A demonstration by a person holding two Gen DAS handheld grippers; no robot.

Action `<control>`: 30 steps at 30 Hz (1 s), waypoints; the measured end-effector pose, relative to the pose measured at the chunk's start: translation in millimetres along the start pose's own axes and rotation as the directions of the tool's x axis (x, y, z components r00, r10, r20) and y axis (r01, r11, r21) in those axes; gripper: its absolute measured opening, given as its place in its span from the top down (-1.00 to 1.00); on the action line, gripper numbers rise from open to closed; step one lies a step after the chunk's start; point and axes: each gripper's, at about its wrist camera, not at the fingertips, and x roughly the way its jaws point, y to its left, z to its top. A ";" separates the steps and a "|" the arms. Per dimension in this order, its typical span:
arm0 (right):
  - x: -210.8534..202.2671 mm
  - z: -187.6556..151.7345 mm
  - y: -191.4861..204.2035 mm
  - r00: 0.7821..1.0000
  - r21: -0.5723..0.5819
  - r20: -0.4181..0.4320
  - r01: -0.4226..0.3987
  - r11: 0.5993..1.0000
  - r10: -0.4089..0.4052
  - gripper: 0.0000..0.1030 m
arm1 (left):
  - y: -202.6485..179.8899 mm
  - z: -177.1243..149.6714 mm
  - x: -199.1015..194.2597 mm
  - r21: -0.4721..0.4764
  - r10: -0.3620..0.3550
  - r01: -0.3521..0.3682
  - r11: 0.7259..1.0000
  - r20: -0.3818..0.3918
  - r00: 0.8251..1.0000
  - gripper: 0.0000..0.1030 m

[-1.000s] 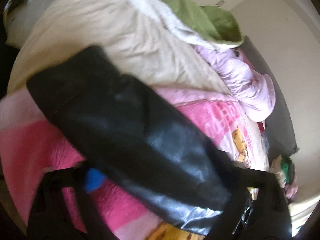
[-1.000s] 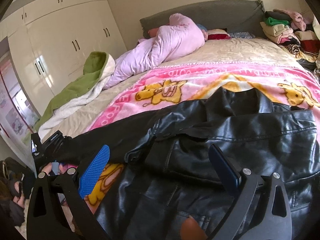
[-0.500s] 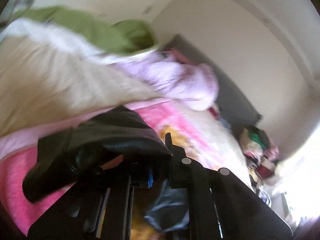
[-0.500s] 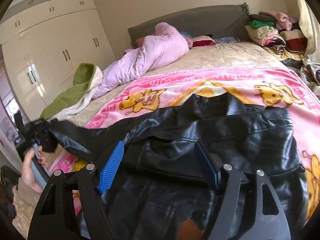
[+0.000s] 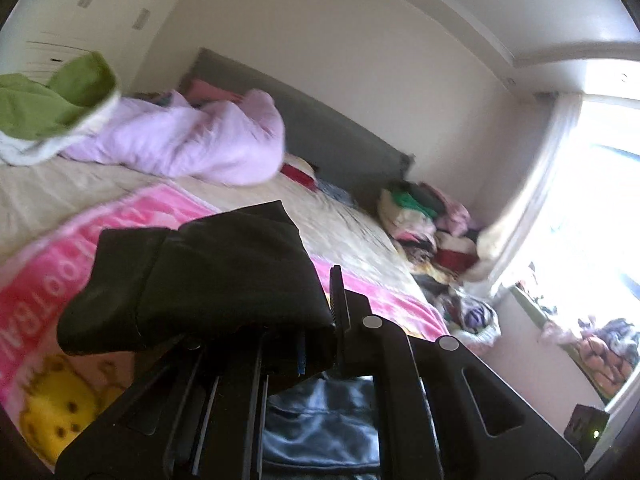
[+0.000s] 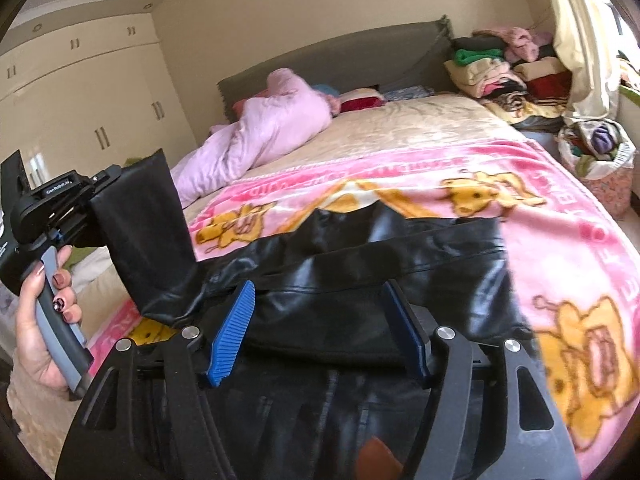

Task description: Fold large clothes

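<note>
Item: black leather jacket [image 6: 360,288], spread on pink blanket [image 6: 560,248], bed centre. Left of frame: left gripper [image 6: 86,208], jaws clamped on 1 lifted sleeve [image 6: 144,232]. Lower centre: right gripper [image 6: 320,332], jaws closing, straddling jacket body.

A: Bed [image 6: 420,128], cream cover. Pink blanket [image 6: 560,216] with yellow cartoon bears spread over the near half. Grey headboard [image 6: 360,56] at upper centre of the right wrist view.

B: Lilac quilt [image 6: 272,128] bunched below the headboard, left of centre. Green and white blanket [image 5: 48,108] at upper left of the left wrist view.

A: Stack of folded clothes [image 6: 492,68] at upper right, beside the headboard. Cream wardrobe doors [image 6: 80,112] along the left.

B: Bright window [image 5: 592,216] at right, left wrist view; detail washed out.
</note>
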 end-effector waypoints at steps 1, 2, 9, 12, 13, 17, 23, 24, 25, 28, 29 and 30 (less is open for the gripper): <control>-1.7 -0.2 -5.2 1.000 0.008 0.003 0.010 1.000 -0.010 -0.24 | -5.4 -3.2 5.6 0.010 -0.011 0.011 1.000 -0.012 1.000 0.94; -3.9 -0.8 -11.9 1.000 0.019 0.007 0.022 1.000 -0.022 -0.24 | -8.4 -8.0 9.1 0.017 -0.026 0.026 1.000 -0.022 0.999 0.94; -7.3 -7.9 -45.4 0.996 0.093 0.004 0.084 0.992 -0.085 -0.23 | -28.3 -48.9 38.7 0.064 -0.130 0.141 0.988 -0.156 0.979 0.92; -5.3 -12.9 -57.1 0.994 0.132 -0.011 0.105 0.986 -0.105 -0.23 | -35.8 -71.9 51.8 0.115 -0.141 0.170 0.979 -0.223 0.965 0.89; -3.9 -15.3 -62.4 0.994 0.152 -0.019 0.111 0.982 -0.109 -0.23 | -37.2 -78.5 56.9 0.120 -0.148 0.183 0.976 -0.251 0.957 0.88; 1.5 -23.0 -74.7 0.993 0.217 -0.042 0.120 0.969 -0.113 -0.23 | -35.3 -113.3 81.5 0.119 -0.175 0.237 0.964 -0.386 0.906 0.82; 8.8 -30.1 -85.1 0.991 0.265 -0.067 0.133 0.955 -0.120 -0.24 | -32.0 -172.0 114.5 0.113 -0.156 0.268 0.957 -0.577 0.802 0.26; 9.3 -30.8 -85.6 0.990 0.268 -0.069 0.136 0.954 -0.122 -0.24 | -32.8 -177.6 116.4 0.106 -0.157 0.272 0.957 -0.598 0.786 -0.10; 8.2 -31.4 -85.8 0.990 0.269 -0.070 0.136 0.954 -0.121 -0.24 | -33.6 -183.0 119.5 0.094 -0.163 0.282 0.955 -0.628 0.761 -0.26; 6.2 -31.0 -87.0 0.990 0.272 -0.067 0.139 0.952 -0.126 -0.24 | -41.7 -189.2 113.2 0.122 -0.148 0.297 0.947 -0.655 0.741 -0.69; 6.1 -29.5 -88.5 0.990 0.272 -0.065 0.140 0.952 -0.127 -0.24 | -43.7 -187.0 109.6 0.132 -0.136 0.291 0.948 -0.658 0.741 -0.83; 4.6 -28.5 -89.3 0.989 0.273 -0.060 0.143 0.951 -0.132 -0.24 | -44.7 -181.2 101.9 0.128 -0.142 0.292 0.948 -0.652 0.745 -0.82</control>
